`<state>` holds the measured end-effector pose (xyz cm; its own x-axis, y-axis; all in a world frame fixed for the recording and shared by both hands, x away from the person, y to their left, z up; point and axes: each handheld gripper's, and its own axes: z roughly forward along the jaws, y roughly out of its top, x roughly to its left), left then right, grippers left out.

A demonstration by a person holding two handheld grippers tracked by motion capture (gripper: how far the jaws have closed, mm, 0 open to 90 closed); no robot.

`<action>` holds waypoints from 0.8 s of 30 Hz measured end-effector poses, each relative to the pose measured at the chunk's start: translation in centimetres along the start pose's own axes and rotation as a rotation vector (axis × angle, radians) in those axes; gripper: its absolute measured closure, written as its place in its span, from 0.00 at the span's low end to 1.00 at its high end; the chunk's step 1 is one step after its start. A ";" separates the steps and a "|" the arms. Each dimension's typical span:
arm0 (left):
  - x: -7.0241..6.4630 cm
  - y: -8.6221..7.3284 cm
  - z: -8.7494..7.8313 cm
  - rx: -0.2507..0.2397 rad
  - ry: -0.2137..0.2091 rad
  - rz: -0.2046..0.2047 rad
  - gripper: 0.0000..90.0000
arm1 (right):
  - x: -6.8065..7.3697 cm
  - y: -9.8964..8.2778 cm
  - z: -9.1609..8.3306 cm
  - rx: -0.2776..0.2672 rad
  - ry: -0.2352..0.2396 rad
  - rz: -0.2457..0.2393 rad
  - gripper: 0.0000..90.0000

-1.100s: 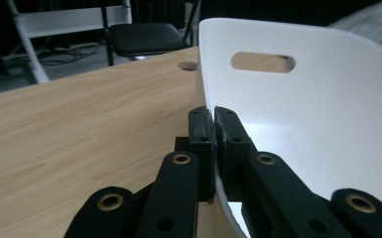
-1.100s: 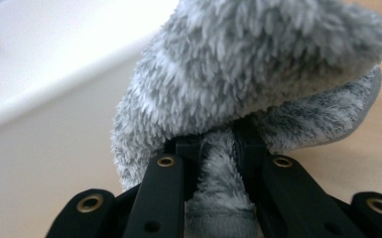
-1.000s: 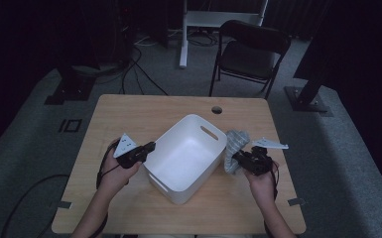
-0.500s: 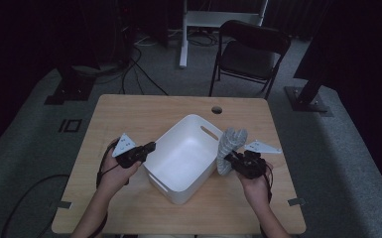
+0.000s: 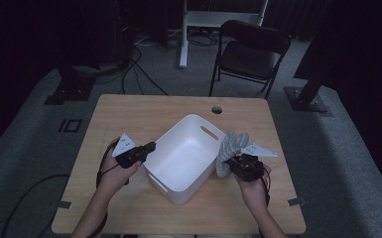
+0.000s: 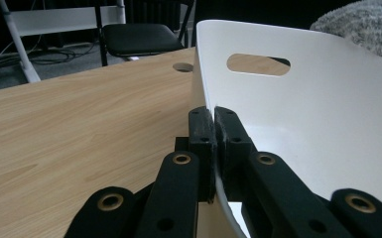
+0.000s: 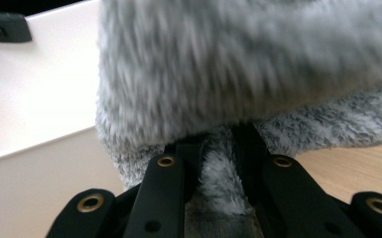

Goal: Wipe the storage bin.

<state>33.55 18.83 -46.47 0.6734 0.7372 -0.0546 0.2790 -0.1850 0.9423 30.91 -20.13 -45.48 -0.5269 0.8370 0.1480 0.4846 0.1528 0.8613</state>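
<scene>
A white plastic bin (image 5: 186,158) with a slot handle stands skewed in the middle of the wooden table (image 5: 144,111). My left gripper (image 5: 150,148) is shut on the bin's left rim; in the left gripper view its jaws (image 6: 213,144) pinch the thin white wall (image 6: 302,124). My right gripper (image 5: 231,163) is shut on a grey fuzzy cloth (image 5: 229,148), which stands up against the outside of the bin's right wall. In the right gripper view the grey fuzzy cloth (image 7: 248,64) bulges over the jaws (image 7: 221,163), with the bin (image 7: 34,84) to its left.
A round hole (image 5: 217,109) pierces the table behind the bin. A black folding chair (image 5: 250,54) and a white stand base (image 5: 218,20) sit beyond the far edge. Cables lie on the grey floor at the left.
My right gripper has carried the grey fuzzy cloth leftward, up against the bin's right wall. The left gripper and the bin have stayed put.
</scene>
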 end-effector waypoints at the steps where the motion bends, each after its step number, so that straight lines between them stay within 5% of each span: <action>1: 0.0 0.0 0.0 -0.001 0.000 -0.002 0.97 | 0.0 -0.1 0.2 0.013 0.005 0.000 0.87; 11: -0.1 0.0 0.0 -0.001 0.002 0.008 0.96 | -0.5 -1.6 2.3 0.087 0.039 0.057 0.87; 24: -0.2 0.0 0.1 -0.004 0.007 0.002 0.96 | -1.3 -2.5 4.2 0.147 0.003 0.071 0.87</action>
<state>33.50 18.62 -46.49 0.6692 0.7414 -0.0504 0.2751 -0.1842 0.9436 33.33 -19.41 -49.85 -0.4897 0.8470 0.2070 0.6176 0.1694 0.7680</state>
